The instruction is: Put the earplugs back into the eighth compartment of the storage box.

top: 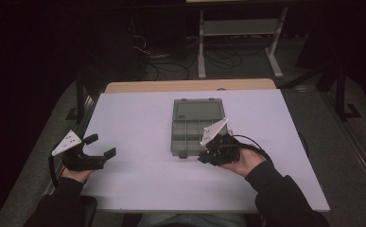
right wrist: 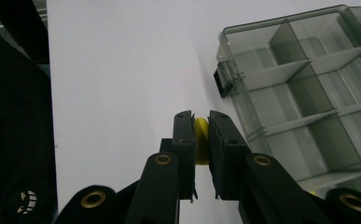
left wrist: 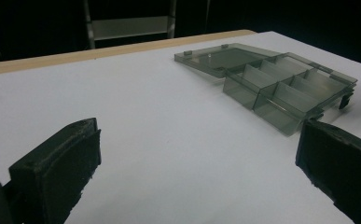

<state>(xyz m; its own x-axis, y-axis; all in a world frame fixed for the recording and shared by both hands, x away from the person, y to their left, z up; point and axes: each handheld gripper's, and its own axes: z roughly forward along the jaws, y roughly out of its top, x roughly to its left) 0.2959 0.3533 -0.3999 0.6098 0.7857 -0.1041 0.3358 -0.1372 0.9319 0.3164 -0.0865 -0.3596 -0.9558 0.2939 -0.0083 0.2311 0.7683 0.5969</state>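
Hidden or unclear: the small yellow piece (right wrist: 201,140) shows as a thin strip between the right gripper's pads in the right gripper view; its shape and kind cannot be made out. In the high view the right gripper (top: 208,155) covers the near right corner of the organizer box (top: 197,126), and its jaw tips are too dark and small to read there. The room beyond the table is dark; a metal shelf frame (top: 239,28) and loose cables (top: 171,59) on the floor are faintly visible.
Cut off: the right gripper view crops the box at its right edge; a second speck of yellow sits at the bottom edge, beside the gripper's body, too little to identify.
Organizer box: a smoky translucent compartment case, open, lid laid flat on the far side, resting near the middle of the white table (top: 138,113). Its compartments (left wrist: 281,88) look empty in the left gripper view. A dark latch (right wrist: 223,79) hangs off the front wall.
Right gripper: held in the person's right hand (top: 244,163) at the box's near right corner, just outside the front wall, jaws closed on the yellow piece above the bare tabletop.
Left gripper: the left gripper (top: 100,145) is held at the table's left edge, well apart from the box, pointing toward it, jaws wide apart with nothing between them.
Left hand: the left hand (top: 76,174) grips from below, dark sleeve entering from the bottom.
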